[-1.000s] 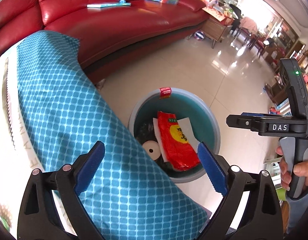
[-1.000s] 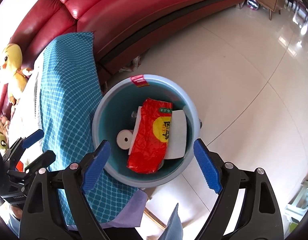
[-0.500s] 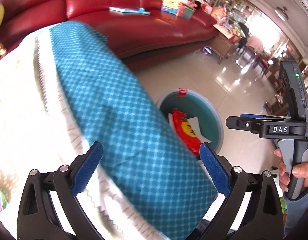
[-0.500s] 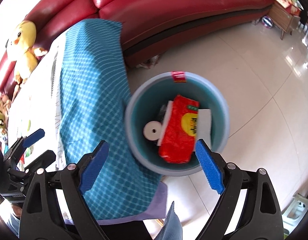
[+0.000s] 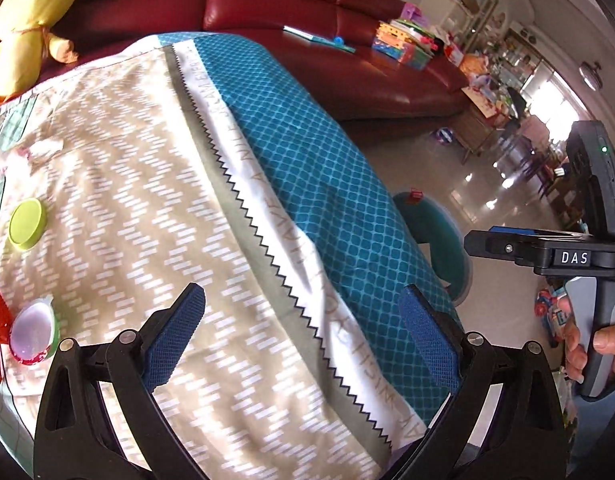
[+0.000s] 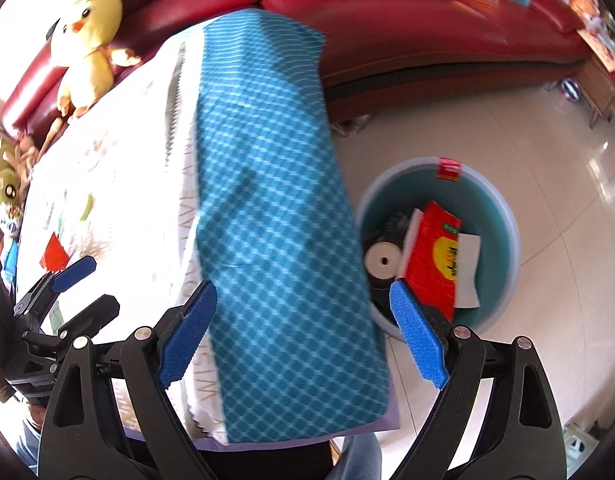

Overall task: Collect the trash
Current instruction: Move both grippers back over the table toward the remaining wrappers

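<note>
Glossy leather sofa [image 5: 307, 12]; cloth tablecloth [image 5: 147, 200]

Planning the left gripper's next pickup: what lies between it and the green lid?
Only bare patterned tablecloth lies between the left gripper and the green lid, as the left wrist view shows.

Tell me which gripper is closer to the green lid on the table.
Left. The left gripper hovers open over the tablecloth, with the green lid just off to its left. The right gripper hangs open at the table's edge, by the bin.
</note>
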`<action>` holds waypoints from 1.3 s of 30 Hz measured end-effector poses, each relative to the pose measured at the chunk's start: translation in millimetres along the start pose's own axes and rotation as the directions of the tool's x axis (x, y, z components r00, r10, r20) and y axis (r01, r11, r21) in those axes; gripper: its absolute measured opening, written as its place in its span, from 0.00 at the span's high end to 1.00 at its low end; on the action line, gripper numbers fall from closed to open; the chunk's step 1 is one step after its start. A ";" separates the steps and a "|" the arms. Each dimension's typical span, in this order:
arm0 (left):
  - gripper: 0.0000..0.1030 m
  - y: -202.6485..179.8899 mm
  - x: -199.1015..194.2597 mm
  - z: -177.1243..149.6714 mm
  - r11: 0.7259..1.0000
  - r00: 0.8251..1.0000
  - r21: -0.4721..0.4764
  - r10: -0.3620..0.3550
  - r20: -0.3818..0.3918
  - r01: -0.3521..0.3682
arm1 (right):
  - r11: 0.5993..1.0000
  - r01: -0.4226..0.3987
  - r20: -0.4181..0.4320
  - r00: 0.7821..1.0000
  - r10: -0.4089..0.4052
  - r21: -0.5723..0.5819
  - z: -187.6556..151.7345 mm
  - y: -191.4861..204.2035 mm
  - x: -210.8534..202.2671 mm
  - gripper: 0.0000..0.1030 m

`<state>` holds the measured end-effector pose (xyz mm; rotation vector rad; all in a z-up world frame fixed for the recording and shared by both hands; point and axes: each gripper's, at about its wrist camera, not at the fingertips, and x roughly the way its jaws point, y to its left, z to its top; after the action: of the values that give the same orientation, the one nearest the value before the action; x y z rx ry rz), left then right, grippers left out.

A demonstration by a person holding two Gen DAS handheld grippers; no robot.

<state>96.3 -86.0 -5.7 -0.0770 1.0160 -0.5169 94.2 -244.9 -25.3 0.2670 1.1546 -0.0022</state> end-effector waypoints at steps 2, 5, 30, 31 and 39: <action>0.05 11.1 -7.5 -4.4 1.000 1.000 -0.017 0.010 0.003 -0.010 | 1.000 -0.003 -0.006 1.000 0.003 -0.019 0.5 13.0 2.3 0.18; 0.05 29.1 -18.0 -10.9 0.999 1.000 -0.039 0.025 0.010 -0.024 | 0.999 -0.009 -0.018 1.000 0.008 -0.052 1.1 33.7 5.9 0.18; 0.05 193.0 -119.3 -71.0 0.931 0.962 -0.270 0.269 0.056 -0.245 | 0.960 -0.103 -0.142 0.988 0.067 -0.261 2.8 193.9 61.5 0.18; 0.05 200.8 -120.7 -73.6 0.925 0.960 -0.285 0.276 0.051 -0.251 | 0.957 -0.111 -0.150 0.986 0.072 -0.267 2.8 200.4 65.2 0.18; 0.05 238.8 -103.4 -74.8 0.892 0.958 -0.362 0.287 -0.012 -0.272 | 0.954 -0.136 -0.192 0.978 0.085 -0.266 7.3 221.3 86.4 0.18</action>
<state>81.1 182.7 -34.7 -0.2634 1.0506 -0.0594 166.8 -20.4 -54.6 0.0822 1.3003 0.2871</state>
